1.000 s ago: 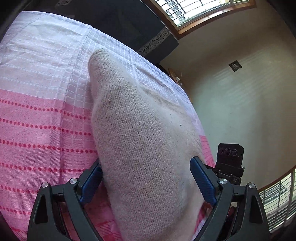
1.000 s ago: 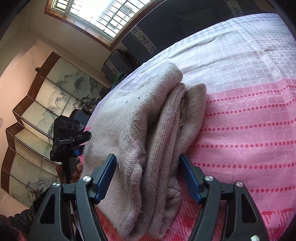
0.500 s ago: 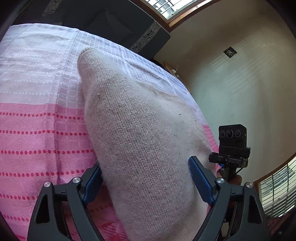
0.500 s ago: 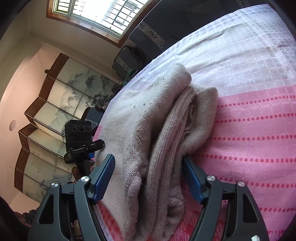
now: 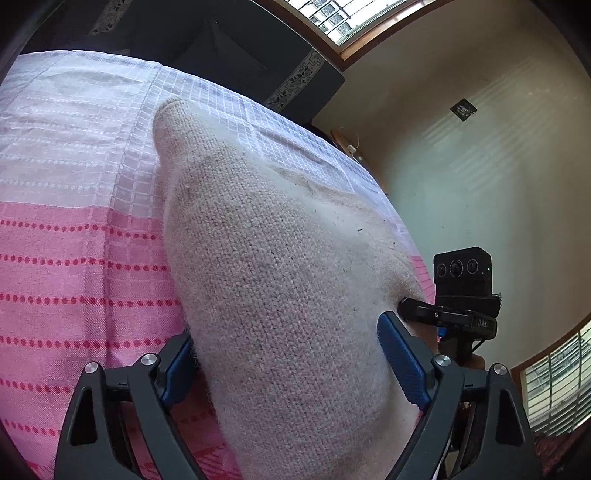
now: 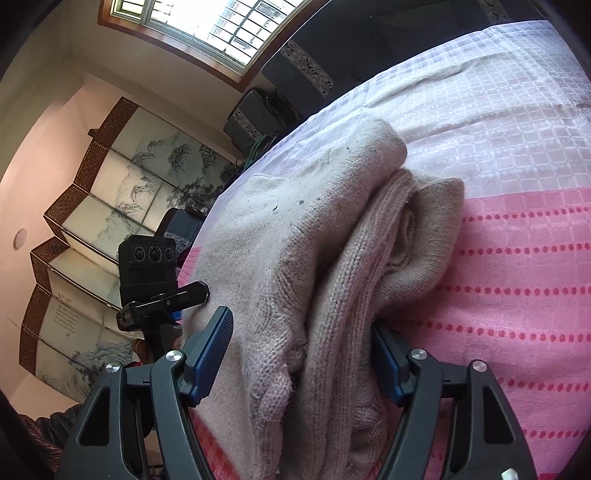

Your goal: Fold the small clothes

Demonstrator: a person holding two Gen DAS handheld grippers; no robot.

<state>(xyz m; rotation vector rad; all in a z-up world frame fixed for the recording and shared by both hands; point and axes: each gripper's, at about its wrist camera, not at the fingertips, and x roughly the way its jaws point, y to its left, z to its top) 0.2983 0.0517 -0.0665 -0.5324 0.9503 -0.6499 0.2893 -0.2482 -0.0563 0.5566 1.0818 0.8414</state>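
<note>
A folded beige knit garment is lying on a pink and white woven cloth that is covering the surface, and everything here is placed against that garment. The left gripper is straddling the garment's near end, its blue pads standing wide apart on either side of the knit bulk; the fabric is filling the gap between them, but whether the pads are actually pressing on it cannot be told from this view. The right gripper is sitting at the garment's near end on the side with the stacked fold edges, and its jaws are closing with the layered folds between them; the pad on the pink-cloth side is tucked against the outer fold, while the other pad is lying against the flat upper layer. Seen from the right wrist, the left gripper's camera block is hovering just beside the garment's far edge, with a folding painted screen standing well behind it. Beyond the garment's far tip, the cloth is turning from pink dotted stripes to a pale checked weave, and a dark cabinet is standing past that, under a window.
</note>
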